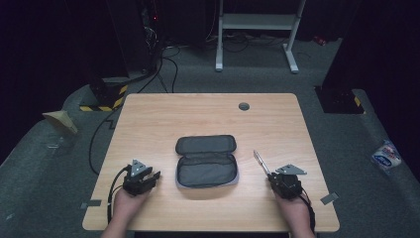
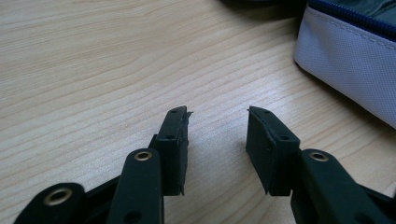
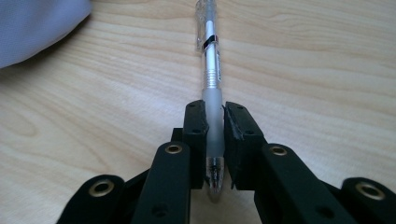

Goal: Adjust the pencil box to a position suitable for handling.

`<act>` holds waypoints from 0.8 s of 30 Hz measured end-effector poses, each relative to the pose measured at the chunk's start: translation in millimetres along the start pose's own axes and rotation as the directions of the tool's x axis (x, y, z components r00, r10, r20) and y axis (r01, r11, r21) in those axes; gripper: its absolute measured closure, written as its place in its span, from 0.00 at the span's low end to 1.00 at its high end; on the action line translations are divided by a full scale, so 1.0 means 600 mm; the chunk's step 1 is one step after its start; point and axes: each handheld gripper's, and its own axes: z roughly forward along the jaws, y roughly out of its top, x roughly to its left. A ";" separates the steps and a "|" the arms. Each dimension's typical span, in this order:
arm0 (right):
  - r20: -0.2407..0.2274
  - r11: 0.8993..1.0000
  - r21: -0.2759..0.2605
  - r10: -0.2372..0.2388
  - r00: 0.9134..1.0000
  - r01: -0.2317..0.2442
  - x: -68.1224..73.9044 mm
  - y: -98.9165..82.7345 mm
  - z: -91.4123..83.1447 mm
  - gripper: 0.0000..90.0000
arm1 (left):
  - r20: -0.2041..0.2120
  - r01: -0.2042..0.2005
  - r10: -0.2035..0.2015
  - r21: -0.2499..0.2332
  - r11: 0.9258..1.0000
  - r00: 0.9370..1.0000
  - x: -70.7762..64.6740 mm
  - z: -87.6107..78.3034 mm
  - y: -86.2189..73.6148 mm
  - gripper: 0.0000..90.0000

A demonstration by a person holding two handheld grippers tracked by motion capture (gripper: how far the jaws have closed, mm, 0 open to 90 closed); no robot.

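Right tool [image 3: 215, 119] is clenched on a clear pen [image 3: 211, 70], pads pressing its frosted grip section; the pen sticks out past the jaws over the table [image 1: 148, 124], just right of the open grey pencil case [image 1: 206, 161]. Left tool [image 2: 217, 126] is released, jaws apart with nothing between them, near the case's left side.

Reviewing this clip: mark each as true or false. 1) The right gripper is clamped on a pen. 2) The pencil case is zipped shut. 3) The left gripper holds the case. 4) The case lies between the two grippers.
1) True: the right gripper is shut on the pen.
2) False: the pencil case lies open.
3) False: the left gripper is open with nothing between its jaws, beside the case.
4) True in the high view.
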 end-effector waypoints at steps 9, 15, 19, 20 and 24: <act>-0.004 1.000 0.016 0.011 1.000 -0.010 0.033 -0.010 -0.016 0.84 | 0.002 -0.003 0.003 0.001 1.000 1.000 0.000 0.000 0.000 0.65; -0.020 0.999 -0.045 -0.009 1.000 0.008 0.036 0.009 -0.020 0.61 | 0.004 -0.003 0.003 0.000 1.000 1.000 0.000 0.000 0.000 0.65; -0.052 0.999 -0.046 -0.004 0.999 0.002 0.027 0.029 -0.003 0.60 | 0.003 -0.003 0.003 0.000 1.000 1.000 0.000 0.000 0.000 0.65; -0.050 0.999 -0.045 -0.006 0.999 0.004 0.026 0.032 0.003 0.61 | 0.003 -0.003 0.003 0.001 1.000 1.000 0.000 0.000 0.000 0.65; -0.035 0.999 -0.019 -0.040 0.999 0.039 0.025 0.038 0.022 0.64 | 0.003 -0.003 0.003 0.001 1.000 1.000 -0.001 0.000 0.000 0.65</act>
